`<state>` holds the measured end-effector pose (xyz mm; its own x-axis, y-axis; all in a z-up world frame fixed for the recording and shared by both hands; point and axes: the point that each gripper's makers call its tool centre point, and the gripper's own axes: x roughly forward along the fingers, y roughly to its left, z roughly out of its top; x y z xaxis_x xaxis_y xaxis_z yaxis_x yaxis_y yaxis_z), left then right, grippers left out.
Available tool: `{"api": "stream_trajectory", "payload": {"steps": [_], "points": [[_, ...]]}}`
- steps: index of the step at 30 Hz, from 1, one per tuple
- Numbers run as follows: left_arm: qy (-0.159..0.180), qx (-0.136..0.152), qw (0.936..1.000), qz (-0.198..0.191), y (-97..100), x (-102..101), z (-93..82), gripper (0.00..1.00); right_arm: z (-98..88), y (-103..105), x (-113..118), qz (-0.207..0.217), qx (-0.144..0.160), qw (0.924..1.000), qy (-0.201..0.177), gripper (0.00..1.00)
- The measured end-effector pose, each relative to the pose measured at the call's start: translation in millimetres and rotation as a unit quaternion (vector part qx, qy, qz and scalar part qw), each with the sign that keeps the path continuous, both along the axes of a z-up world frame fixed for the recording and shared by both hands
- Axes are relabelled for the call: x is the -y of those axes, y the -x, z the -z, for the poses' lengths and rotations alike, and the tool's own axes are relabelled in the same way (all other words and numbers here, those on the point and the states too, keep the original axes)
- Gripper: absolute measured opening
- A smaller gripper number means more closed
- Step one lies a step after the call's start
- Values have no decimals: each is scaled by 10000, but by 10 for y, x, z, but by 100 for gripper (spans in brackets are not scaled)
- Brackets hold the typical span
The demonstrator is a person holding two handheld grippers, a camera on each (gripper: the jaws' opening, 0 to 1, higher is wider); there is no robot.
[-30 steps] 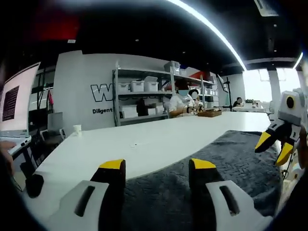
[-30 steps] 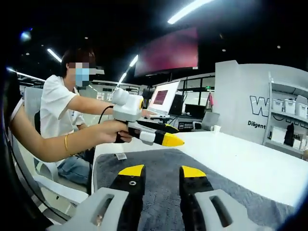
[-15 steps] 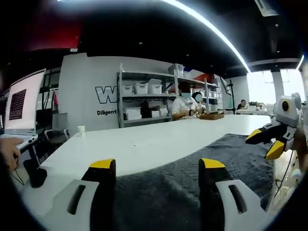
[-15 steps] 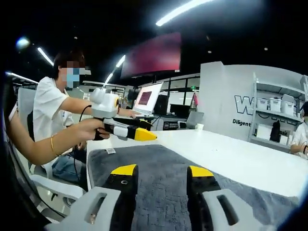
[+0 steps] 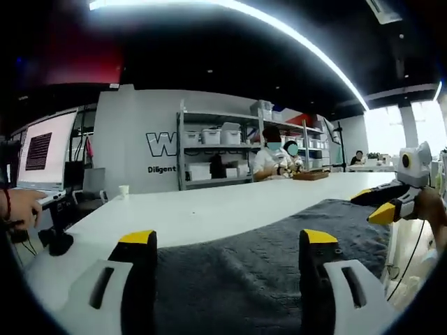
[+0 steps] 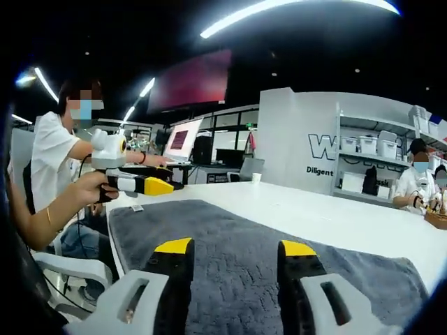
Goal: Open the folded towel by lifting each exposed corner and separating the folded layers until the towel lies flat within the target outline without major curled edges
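- A dark grey towel (image 5: pixel 279 258) is seen spread over the white table (image 5: pixel 209 209); in the left gripper view it runs from 6 o'clock out toward 3 o'clock.
- In the right gripper view the towel (image 6: pixel 237 237) covers the lower half of the frame, with bare table (image 6: pixel 335 216) beyond it toward 2 o'clock.
- The left tool (image 5: pixel 228 241) is held with its yellow-tipped jaws wide apart, over the towel's near part; nothing is gripped. Contact with the cloth cannot be told.
- The right tool (image 6: pixel 236 248) is likewise held with jaws apart above the towel, nothing between them.
- In the left gripper view the right tool (image 5: pixel 380 207) is seen at 3 o'clock, over the towel's far edge.
- In the right gripper view the left tool (image 6: pixel 150 185) is seen at 9 o'clock, held in a hand (image 6: pixel 94 188) near the towel's corner.
- A small white tag (image 6: pixel 137 207) is noted at that corner.
- A paper cup (image 5: pixel 123 190) stands on the table at 10 o'clock in the left gripper view, well apart from the towel.
- Shelving (image 5: pixel 216 157) with white bins is noted behind, at 12 o'clock.
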<state>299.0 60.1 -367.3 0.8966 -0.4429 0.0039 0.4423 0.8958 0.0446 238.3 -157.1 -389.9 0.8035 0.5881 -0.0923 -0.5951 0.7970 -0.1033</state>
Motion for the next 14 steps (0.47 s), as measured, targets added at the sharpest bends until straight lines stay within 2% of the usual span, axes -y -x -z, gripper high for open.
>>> {"api": "stream_trajectory", "payload": {"steps": [7,14], "points": [[142,-83,9997,162,200,103,12,93,5,142,229,309,4,9995,-47,48],[21,-101,9998,179,390,172,73,99,-25,268,511,715,109,9973,-118,53]]}}
